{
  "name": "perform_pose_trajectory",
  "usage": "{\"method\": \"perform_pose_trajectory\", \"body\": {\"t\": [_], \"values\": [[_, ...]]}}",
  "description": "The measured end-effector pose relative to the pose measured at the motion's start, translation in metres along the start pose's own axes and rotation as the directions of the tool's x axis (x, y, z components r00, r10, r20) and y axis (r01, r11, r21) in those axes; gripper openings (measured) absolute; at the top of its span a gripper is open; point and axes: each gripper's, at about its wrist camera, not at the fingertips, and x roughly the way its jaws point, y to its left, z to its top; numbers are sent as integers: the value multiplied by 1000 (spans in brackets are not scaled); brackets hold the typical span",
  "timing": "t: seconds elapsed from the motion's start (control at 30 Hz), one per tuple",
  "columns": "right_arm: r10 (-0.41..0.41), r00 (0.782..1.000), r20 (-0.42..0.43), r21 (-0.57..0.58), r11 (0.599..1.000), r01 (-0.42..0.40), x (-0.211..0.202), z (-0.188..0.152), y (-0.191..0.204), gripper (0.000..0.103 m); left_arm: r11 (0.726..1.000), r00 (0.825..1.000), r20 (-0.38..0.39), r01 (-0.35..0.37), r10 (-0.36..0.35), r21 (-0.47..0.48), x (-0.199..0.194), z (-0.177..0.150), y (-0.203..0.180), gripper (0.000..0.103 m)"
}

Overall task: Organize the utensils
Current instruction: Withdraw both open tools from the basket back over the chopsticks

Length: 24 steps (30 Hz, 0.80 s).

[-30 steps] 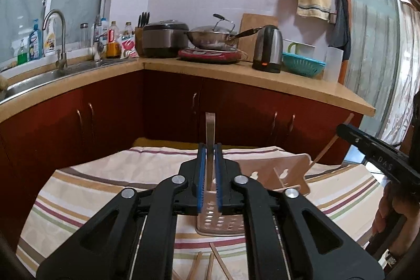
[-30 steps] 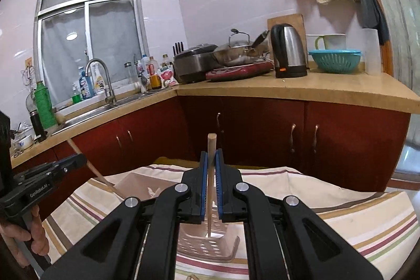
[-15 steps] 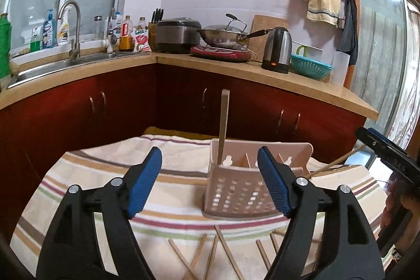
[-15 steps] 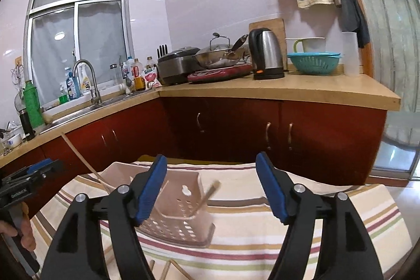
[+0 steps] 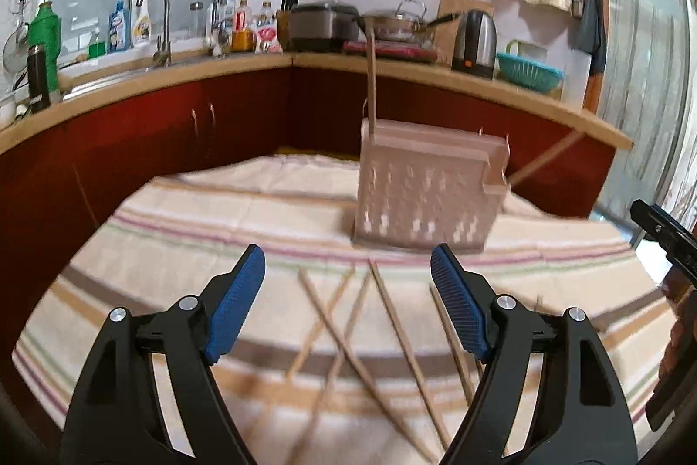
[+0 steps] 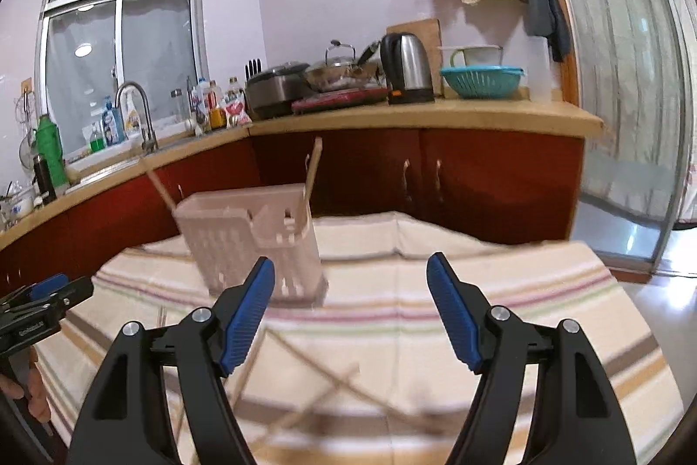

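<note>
Striped cloth covers the table (image 5: 183,212), pink utensil holder (image 5: 424,199) standing on it.
Two chopsticks (one upright, one leaning) sit in the holder; loose chopsticks (image 5: 392,330) lie crossed before it. Left claw (image 5: 348,308) and right claw (image 6: 350,312) both gape apart, holding nothing.

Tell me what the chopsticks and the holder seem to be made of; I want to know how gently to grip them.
Chopsticks: probably wood or bamboo, pale tan and matte, with no shine; blur hides any grain. Holder: likely molded plastic, pinkish-beige, smooth, with thin walls pierced by regular rows of slots.
</note>
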Motion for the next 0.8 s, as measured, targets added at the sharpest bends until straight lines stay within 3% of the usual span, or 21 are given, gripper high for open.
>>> {"method": "perform_pose_trajectory", "body": {"t": [0.3,0.43,0.67,0.8], "values": [[-40,997,-65,1,999,41,-33,-50,-20,70,999,990,-134,-30,34,36,-4,-69,-22,77],[-35,997,-72,25,999,37,-42,-62,-30,70,999,978,-205,-35,40,27,2,-94,-26,76],[-20,998,-55,36,999,22,-51,-65,-34,70,997,957,-282,-52,65,52,16,-117,-28,73],[-20,999,-46,36,999,21,-52,-63,-33,70,997,958,-277,-61,73,49,14,-120,-19,69]]}}
